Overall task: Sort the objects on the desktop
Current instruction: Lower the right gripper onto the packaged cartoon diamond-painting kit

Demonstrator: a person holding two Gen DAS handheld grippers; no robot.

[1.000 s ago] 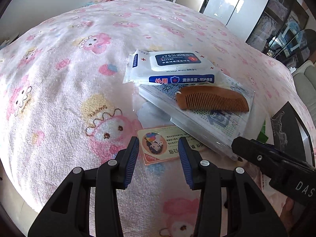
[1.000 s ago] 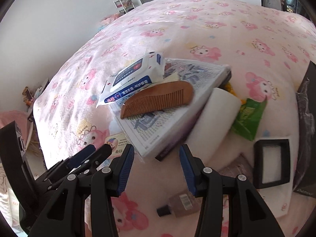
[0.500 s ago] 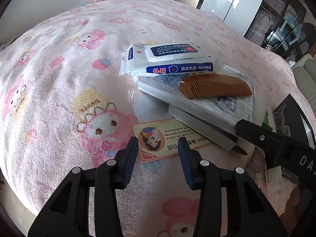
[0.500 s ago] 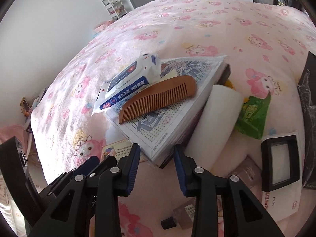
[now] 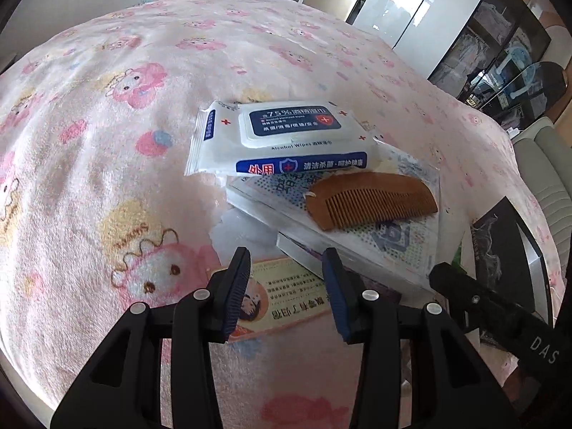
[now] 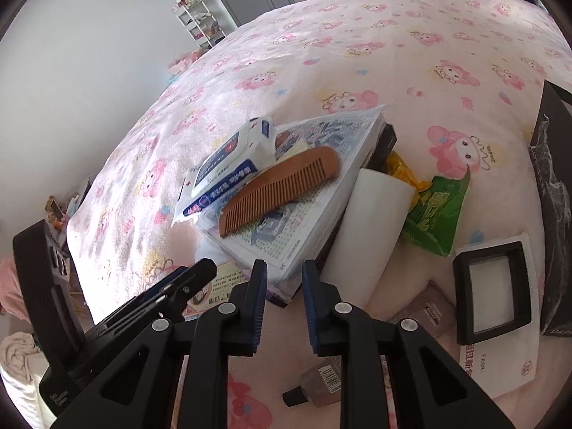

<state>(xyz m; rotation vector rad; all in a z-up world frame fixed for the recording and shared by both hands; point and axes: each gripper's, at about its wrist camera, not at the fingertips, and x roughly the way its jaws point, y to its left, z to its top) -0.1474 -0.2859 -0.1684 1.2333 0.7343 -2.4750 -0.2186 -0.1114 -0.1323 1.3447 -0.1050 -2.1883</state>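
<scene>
A wooden comb [image 5: 371,200] [image 6: 279,189] and a white-blue pack of alcohol wipes [image 5: 282,139] [image 6: 228,168] lie on a flat plastic-wrapped box [image 5: 357,236] [image 6: 314,211]. A yellow picture card [image 5: 286,293] [image 6: 218,286] lies in front of the box. My left gripper [image 5: 286,279] is open and empty just above the card. My right gripper [image 6: 284,282] has its jaws narrowed around the box's near corner, with a gap showing on each side. It shows at the right of the left wrist view [image 5: 500,318].
All lies on a pink cartoon-print blanket [image 5: 107,143]. Right of the box lie a white roll [image 6: 371,236], a green packet [image 6: 436,214], a black square frame [image 6: 489,289], a small brown bottle [image 6: 318,386] and a dark book [image 6: 550,193].
My right gripper has moved in towards the box corner and its jaws have narrowed. My left gripper has moved forward over the card, still open.
</scene>
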